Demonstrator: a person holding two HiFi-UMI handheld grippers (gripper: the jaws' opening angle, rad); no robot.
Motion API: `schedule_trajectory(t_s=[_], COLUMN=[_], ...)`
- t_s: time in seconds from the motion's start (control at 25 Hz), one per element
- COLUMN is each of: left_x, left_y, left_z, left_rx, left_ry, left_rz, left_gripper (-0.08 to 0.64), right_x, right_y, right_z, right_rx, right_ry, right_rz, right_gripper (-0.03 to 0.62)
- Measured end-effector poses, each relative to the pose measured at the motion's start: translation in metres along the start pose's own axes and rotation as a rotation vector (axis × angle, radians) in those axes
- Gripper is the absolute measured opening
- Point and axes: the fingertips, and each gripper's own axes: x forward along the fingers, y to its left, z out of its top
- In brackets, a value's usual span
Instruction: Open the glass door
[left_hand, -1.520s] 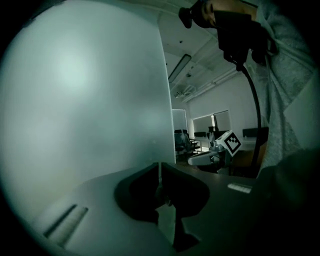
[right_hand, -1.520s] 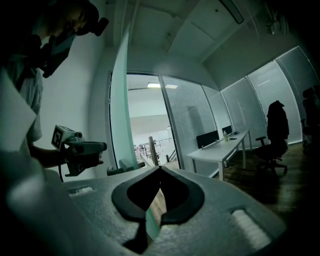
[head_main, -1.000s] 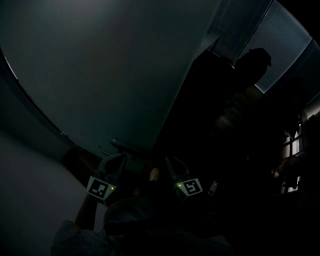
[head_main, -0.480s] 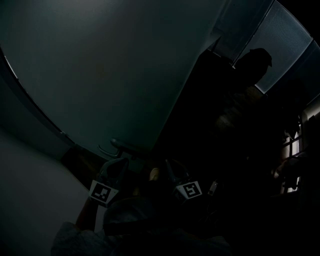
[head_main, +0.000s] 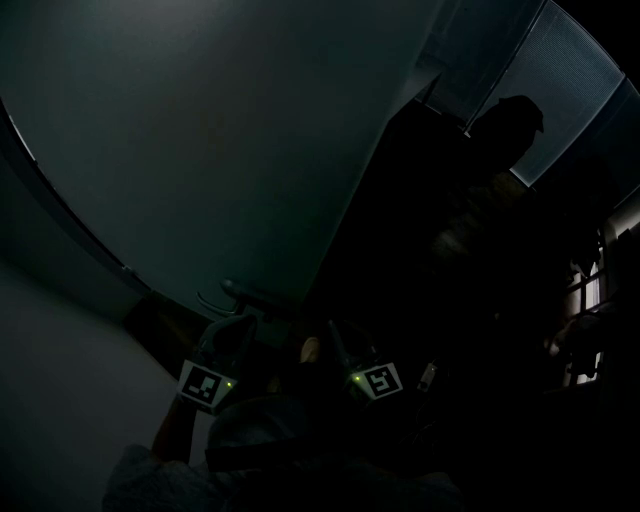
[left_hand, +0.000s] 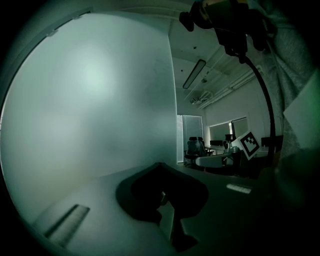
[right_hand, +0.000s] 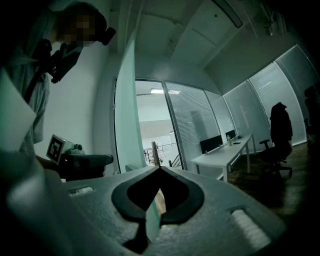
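The glass door (left_hand: 90, 100) is frosted, pale grey-green. The marker cube (head_main: 203, 385) shows black squares on white, beside a green light. The blinds (right_hand: 195, 120) are finely striped grey; the bench (right_hand: 225, 156) is white.

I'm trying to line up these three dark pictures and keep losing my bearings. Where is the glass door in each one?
Head view: the glass door fills the upper left and centre.
Left gripper view: the door fills the left half as a frosted pane.
Right gripper view: the door is a narrow pale strip left of centre, seen at a sharp angle.
Shared landmark: its free edge.
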Motion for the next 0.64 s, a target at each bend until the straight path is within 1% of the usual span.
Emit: schedule_trajectory(t_s=[0.64], left_x=[0.0003], left_y=[-0.0009], left_z=[0.0029], left_rx=[0.009], left_ry=[-0.007], left_rz=[-0.005], left_gripper=[0.005], right_x=[0.0017], right_y=[0.0021], right_z=[-0.0018], right_rx=[-0.004], right_ry=[0.005], right_rz=[0.004], right_gripper=[-0.003])
